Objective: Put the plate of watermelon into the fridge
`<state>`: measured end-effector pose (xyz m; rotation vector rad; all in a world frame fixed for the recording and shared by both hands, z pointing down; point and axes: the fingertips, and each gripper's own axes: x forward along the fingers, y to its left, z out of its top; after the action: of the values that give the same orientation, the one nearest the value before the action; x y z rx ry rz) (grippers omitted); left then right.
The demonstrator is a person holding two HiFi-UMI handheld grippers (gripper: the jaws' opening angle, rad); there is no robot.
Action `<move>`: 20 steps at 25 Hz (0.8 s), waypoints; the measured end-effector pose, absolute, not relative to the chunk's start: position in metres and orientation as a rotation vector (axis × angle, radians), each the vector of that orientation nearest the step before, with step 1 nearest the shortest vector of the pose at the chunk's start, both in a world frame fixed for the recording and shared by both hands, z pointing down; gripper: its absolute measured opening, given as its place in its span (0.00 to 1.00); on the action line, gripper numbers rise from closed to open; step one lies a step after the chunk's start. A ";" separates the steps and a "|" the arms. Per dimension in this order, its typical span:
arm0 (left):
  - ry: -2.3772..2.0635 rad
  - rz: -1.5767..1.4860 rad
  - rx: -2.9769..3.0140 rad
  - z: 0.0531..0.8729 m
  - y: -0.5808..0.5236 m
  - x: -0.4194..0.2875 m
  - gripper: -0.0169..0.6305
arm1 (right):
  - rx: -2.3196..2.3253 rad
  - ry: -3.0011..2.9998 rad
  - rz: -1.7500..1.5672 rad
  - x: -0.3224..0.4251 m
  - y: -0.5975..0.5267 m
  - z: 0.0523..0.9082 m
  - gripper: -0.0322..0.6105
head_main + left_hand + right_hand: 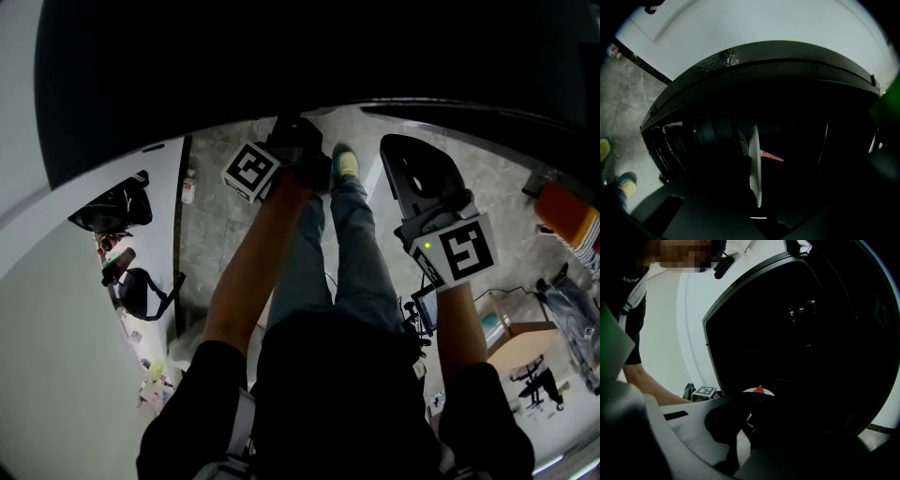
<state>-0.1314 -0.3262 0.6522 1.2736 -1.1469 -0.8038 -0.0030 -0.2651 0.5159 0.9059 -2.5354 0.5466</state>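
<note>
Jaws of left gripper (754,208) clenched on plate (755,164) rim | plate edge-on, straight ahead of jaws, watermelon (771,156) on it | fridge (787,65) opening dead ahead | right gripper (752,408) farther off, jaws too dark to read

Plate (755,161) between left gripper's (298,141) jaws, watermelon (771,156) on it, fridge (797,70) ahead, right gripper (422,187) alongside at right

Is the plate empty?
No, a red piece of watermelon sits on the white plate.
</note>
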 end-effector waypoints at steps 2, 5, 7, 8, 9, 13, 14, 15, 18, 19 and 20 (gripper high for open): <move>-1.175 -0.786 1.262 0.659 -0.329 -0.134 0.07 | 0.904 -2.538 0.550 -0.003 -0.264 0.516 0.06; -1.199 -0.784 1.313 0.655 -0.336 -0.134 0.07 | 0.904 -2.540 0.554 -0.004 -0.262 0.514 0.06; -1.170 -0.812 1.376 0.642 -0.340 -0.130 0.15 | 0.902 -2.543 0.560 -0.006 -0.262 0.512 0.06; -1.145 -0.828 1.404 0.635 -0.341 -0.126 0.24 | 0.901 -2.547 0.562 -0.007 -0.261 0.510 0.06; -1.128 -0.823 1.436 0.631 -0.340 -0.123 0.33 | 0.901 -2.550 0.564 -0.008 -0.261 0.510 0.06; -1.106 -0.651 1.611 0.631 -0.329 -0.114 0.50 | 0.894 -2.552 0.569 -0.009 -0.258 0.510 0.06; -1.091 -0.618 1.661 0.628 -0.328 -0.111 0.53 | 0.891 -2.554 0.568 -0.009 -0.258 0.510 0.06; -1.077 -0.590 1.699 0.626 -0.328 -0.108 0.56 | 0.888 -2.555 0.568 -0.010 -0.258 0.510 0.06; -1.060 -0.524 1.751 0.626 -0.327 -0.103 0.61 | 0.883 -2.558 0.569 -0.013 -0.258 0.510 0.06; -1.058 -0.498 1.766 0.627 -0.326 -0.102 0.62 | 0.882 -2.559 0.567 -0.013 -0.257 0.510 0.06; -1.056 -0.465 1.783 0.628 -0.325 -0.101 0.66 | 0.881 -2.562 0.565 -0.014 -0.257 0.510 0.06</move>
<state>-0.1005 -0.3249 0.6277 1.7833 -1.0557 -0.4653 -0.0139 -0.2569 0.5096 0.8808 -2.5616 0.5650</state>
